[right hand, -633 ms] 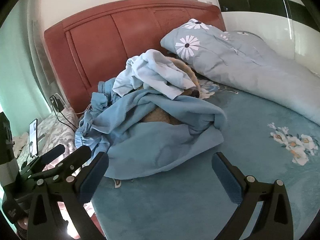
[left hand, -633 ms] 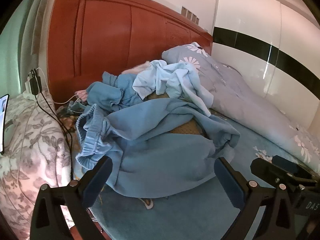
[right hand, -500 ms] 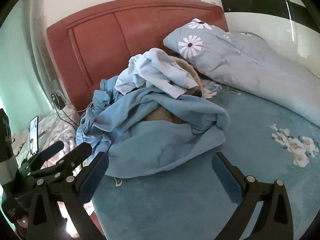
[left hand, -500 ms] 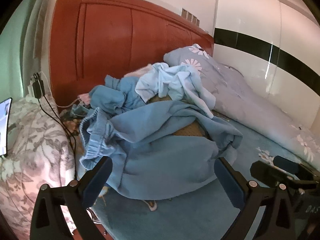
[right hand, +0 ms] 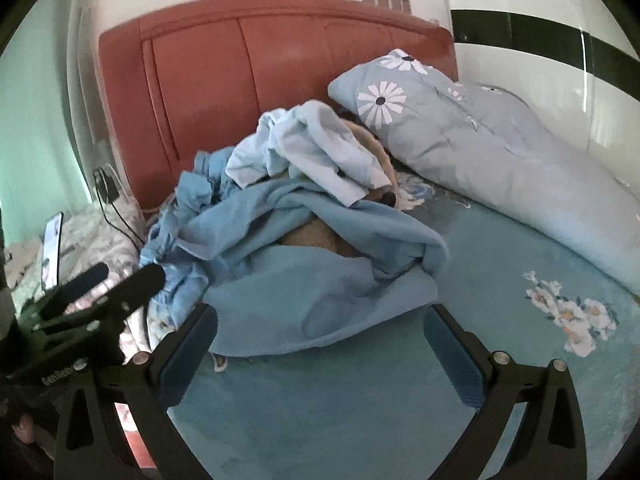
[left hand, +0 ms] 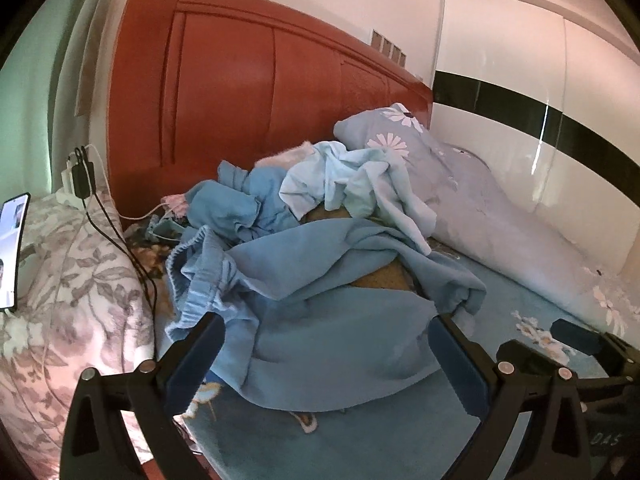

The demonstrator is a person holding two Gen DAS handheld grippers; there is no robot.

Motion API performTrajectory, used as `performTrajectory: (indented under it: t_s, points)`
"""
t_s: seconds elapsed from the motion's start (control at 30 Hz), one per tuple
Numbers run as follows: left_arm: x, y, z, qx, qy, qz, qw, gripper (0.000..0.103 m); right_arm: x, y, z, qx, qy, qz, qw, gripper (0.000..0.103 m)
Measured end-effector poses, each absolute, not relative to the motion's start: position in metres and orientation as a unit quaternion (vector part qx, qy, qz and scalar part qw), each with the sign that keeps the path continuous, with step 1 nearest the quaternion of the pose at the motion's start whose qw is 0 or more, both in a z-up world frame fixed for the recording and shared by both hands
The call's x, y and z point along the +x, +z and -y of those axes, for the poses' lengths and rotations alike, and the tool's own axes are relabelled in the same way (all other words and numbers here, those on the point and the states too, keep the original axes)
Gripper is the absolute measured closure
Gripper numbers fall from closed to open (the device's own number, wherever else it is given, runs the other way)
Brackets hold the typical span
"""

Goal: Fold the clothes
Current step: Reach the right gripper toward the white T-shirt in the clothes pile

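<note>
blue garment [left hand: 340, 344] beyond wide, empty jaws

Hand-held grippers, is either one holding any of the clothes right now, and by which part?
Nothing is held. The left hand-held gripper and the right hand-held gripper both stand wide open, short of the blue garment, with nothing between their pads.

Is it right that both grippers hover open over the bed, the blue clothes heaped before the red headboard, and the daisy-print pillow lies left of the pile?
Not quite: the daisy-print pillow lies right of the pile of blue clothes, not left, as the right wrist view shows. The rest holds: the left gripper and right gripper hover with jaws open, and the pile sits before the red headboard.
</note>
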State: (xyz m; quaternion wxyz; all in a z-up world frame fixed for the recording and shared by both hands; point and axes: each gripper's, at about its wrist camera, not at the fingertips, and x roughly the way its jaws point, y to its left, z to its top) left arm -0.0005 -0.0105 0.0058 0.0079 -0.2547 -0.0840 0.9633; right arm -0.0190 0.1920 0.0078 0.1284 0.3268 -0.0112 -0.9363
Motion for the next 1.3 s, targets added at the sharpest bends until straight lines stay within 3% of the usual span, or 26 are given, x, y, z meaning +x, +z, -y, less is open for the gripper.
performTrajectory:
  t_s: [0.33, 0.57, 0.87, 1.3]
  points:
    - [-0.004, 0.008, 0.028, -0.247, 0.965, 0.091, -0.008, 0.000, -0.034, 0.005, -0.190, 0.338, -0.937, -0.016, 0.091, 0.000]
    - [-0.020, 0.007, 0.038, -0.248, 0.963, 0.105, 0.004, 0.000, -0.040, 0.011, -0.168, 0.326, -0.932, -0.031, 0.153, 0.000]
    - [-0.056, -0.012, 0.051, -0.248, 0.962, 0.118, -0.009, 0.000, -0.090, 0.031, -0.131, 0.316, -0.933, -0.098, 0.142, 0.000]
    - [-0.103, -0.007, 0.057, -0.254, 0.961, 0.107, 0.019, 0.000, -0.165, 0.050, -0.122, 0.322, -0.938, -0.024, 0.124, 0.001]
